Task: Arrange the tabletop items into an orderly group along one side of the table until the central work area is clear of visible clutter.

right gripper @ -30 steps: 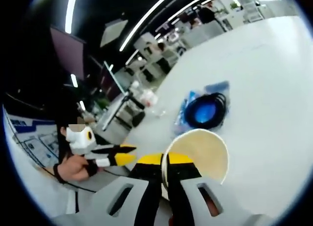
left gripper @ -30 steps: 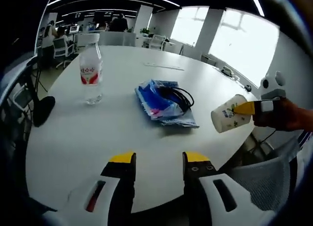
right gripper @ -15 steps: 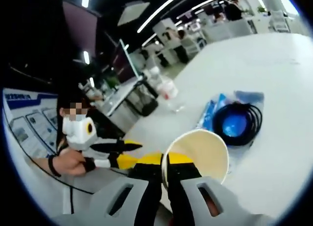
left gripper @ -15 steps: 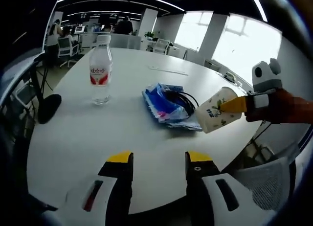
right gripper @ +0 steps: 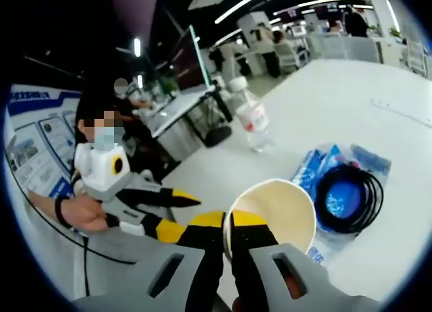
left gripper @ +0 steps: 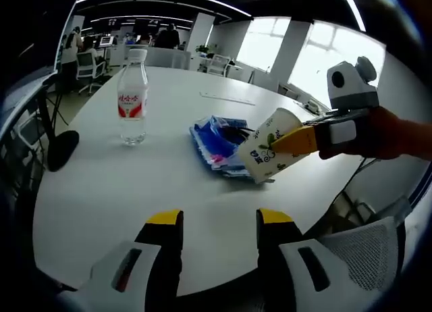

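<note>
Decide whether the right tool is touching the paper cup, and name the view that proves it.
Touching. In the right gripper view, the right tool pinches the paper cup rim, one jaw inside and one outside.

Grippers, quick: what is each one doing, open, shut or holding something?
Left gripper: open, holding nothing, above the table.
Right gripper: shut on the paper cup, pinching its rim.

Table layout, seen past the fingers

In the left gripper view, the bottle [left gripper: 131, 96] stands on the table [left gripper: 135, 190] beyond the left finger [left gripper: 164, 225]; the bag [left gripper: 217, 138] with the cable [right gripper: 351, 200] on it lies beyond the right finger, and the cup [left gripper: 265, 154] hangs just right of the bag, above the table.
</note>
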{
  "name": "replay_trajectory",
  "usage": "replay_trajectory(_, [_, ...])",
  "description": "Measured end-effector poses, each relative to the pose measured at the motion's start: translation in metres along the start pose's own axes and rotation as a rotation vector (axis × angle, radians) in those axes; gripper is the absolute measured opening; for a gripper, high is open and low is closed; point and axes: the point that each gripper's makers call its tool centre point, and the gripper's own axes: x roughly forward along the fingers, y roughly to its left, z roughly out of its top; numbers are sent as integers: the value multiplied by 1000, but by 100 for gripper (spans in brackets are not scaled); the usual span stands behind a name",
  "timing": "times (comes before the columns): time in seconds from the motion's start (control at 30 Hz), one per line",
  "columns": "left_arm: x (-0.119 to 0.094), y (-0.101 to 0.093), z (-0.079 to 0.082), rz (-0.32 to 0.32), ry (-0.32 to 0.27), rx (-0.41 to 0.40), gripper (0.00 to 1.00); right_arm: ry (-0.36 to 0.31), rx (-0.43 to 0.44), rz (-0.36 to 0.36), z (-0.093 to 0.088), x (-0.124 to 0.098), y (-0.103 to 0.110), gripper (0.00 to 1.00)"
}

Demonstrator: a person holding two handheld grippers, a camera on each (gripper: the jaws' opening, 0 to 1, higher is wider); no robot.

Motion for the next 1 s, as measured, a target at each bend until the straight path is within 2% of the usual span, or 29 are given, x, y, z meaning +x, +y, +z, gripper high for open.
replay_trajectory(0.23, [1,4,3,11,-5,21,43,49,-58,-6,5,9,-9,0])
replay_trajectory(0.47, [-1,7,2,18,-10,10,43,109,-157,-18,12,18,-18,0])
replay_trajectory(0.77, [-5,11,3,31,-24,-5,43,188,-321,-19,29,36,-26,0])
replay_trajectory(1.0, [-6,13,5,34,-28,-8,43,262,-443,0,35,56,-28,0])
